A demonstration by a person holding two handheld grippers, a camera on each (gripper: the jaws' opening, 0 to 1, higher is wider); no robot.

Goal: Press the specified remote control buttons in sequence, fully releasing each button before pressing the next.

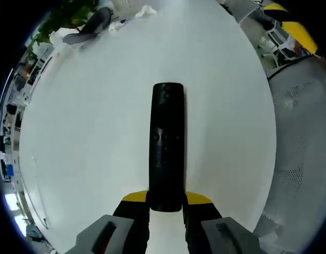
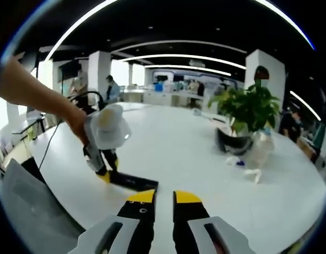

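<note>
Left gripper view: the remote (image 1: 166, 145) lies on the white counter (image 1: 89, 137), long axis running from frame bottom toward top-centre, its near end grasped by the left gripper (image 1: 166, 203). Right gripper (image 2: 164, 200) fingers nearly closed, holding nothing.

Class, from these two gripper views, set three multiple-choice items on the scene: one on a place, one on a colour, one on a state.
1. Where does the remote control lie?
A. on the white table
B. on a chair
C. on the floor

2. What colour are the tips of the right gripper?
A. red
B. yellow
C. green

3. How does the left gripper stand to the remote?
A. apart from it
B. jaws at either side of its near end
C. lying on top of it

Answers: 1 A, the table surface surrounds it; 2 B, yellow caps show at the jaw ends; 3 B, the remote's end sits between the jaws.
</note>
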